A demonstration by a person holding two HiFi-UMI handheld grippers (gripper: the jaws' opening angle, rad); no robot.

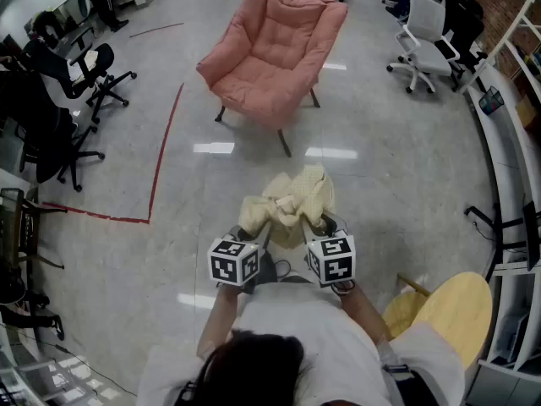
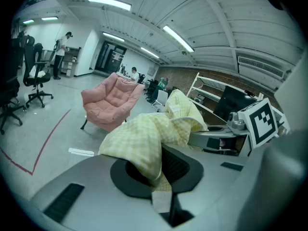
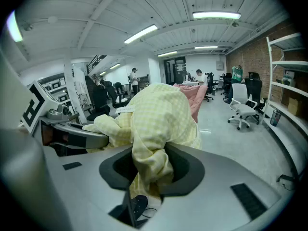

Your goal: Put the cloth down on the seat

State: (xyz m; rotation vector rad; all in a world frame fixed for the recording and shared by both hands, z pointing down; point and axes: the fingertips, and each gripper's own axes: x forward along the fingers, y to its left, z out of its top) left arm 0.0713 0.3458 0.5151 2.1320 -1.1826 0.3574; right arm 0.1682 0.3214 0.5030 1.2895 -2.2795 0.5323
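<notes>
A pale yellow checked cloth point(image 1: 287, 203) hangs bunched in the air between both grippers, well short of the pink armchair point(image 1: 275, 53) that stands further ahead on the floor. My left gripper point(image 1: 256, 227) is shut on one fold of the cloth point(image 2: 144, 143). My right gripper point(image 1: 319, 224) is shut on another bunch of the cloth point(image 3: 154, 129), which drapes over its jaws. The armchair point(image 2: 111, 102) shows ahead in the left gripper view. In the right gripper view only a pink edge of the armchair point(image 3: 196, 100) peeks out behind the cloth. Its seat is bare.
Black office chairs point(image 1: 72, 83) stand at the left and white ones point(image 1: 427, 45) at the far right. Red tape point(image 1: 156, 172) marks the glossy floor. A round wooden stool point(image 1: 452, 311) is close by at the right, and shelving point(image 1: 511, 142) lines the right wall.
</notes>
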